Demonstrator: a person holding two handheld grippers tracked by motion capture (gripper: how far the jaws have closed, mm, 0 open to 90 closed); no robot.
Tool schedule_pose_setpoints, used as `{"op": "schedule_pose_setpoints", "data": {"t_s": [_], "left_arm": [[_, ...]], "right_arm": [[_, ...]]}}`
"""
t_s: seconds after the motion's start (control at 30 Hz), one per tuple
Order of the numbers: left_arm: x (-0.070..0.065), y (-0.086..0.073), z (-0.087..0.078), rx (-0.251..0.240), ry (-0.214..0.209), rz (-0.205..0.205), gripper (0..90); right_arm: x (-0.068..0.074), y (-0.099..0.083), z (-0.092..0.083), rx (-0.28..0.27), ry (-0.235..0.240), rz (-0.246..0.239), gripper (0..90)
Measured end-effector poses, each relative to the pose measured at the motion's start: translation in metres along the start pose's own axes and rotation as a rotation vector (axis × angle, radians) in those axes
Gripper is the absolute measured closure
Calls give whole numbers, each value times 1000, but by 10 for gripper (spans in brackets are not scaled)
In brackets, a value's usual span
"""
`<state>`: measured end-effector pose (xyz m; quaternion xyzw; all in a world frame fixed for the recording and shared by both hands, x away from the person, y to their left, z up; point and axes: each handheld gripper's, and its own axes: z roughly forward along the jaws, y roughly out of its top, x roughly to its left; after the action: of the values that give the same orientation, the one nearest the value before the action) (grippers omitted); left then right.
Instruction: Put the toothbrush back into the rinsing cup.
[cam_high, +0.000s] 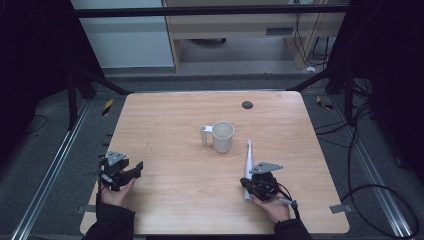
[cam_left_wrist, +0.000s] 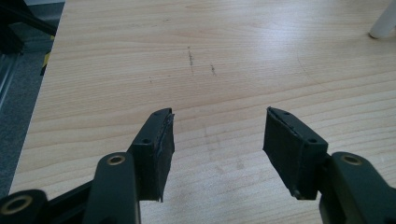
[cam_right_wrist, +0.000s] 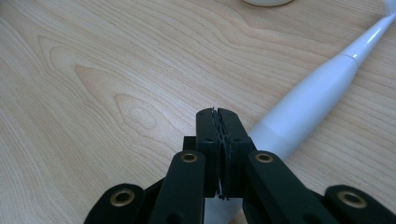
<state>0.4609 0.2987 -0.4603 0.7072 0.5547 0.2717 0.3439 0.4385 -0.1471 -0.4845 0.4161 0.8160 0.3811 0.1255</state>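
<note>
Toothbrush (cam_high: 247, 165) first: from the high view we see the white toothbrush lying flat on the wooden table (cam_high: 175, 200), on the right side, with its brush end pointing to the far side. Its near end sits under our right gripper (cam_high: 252, 186), which rests low over the table on top of the handle. Just to the far left of the toothbrush stands a white cup (cam_high: 222, 136) with a small white holder (cam_high: 205, 134) touching its left side. Our left gripper (cam_high: 131, 172) is well apart from all of that, near the left edge of the table.

In the left gripper view we look along our left gripper (cam_left_wrist: 218, 135). Its two black jaws stand wide apart and nothing is between them. We see bare wood under them.

In the right gripper view our right gripper (cam_right_wrist: 219, 135) has its jaws pressed tight together, pad against pad. We see nothing held between the pads. The thick white handle of the toothbrush (cam_right_wrist: 313, 98) lies right beside the jaws, on their right, and runs away to the far right, where it gets thin. We cannot tell if the jaws touch it.
</note>
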Motion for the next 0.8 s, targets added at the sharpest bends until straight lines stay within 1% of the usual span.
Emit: {"op": "schedule_pose_setpoints", "data": {"t_s": [0.47, 0.8], "left_arm": [[0, 0, 0, 0, -3, 0, 420], [0, 0, 0, 0, -3, 0, 420]], "right_arm": [[-3, -4, -6, 7, 0, 6, 881], [-8, -6, -9, 5, -8, 12, 881]]}}
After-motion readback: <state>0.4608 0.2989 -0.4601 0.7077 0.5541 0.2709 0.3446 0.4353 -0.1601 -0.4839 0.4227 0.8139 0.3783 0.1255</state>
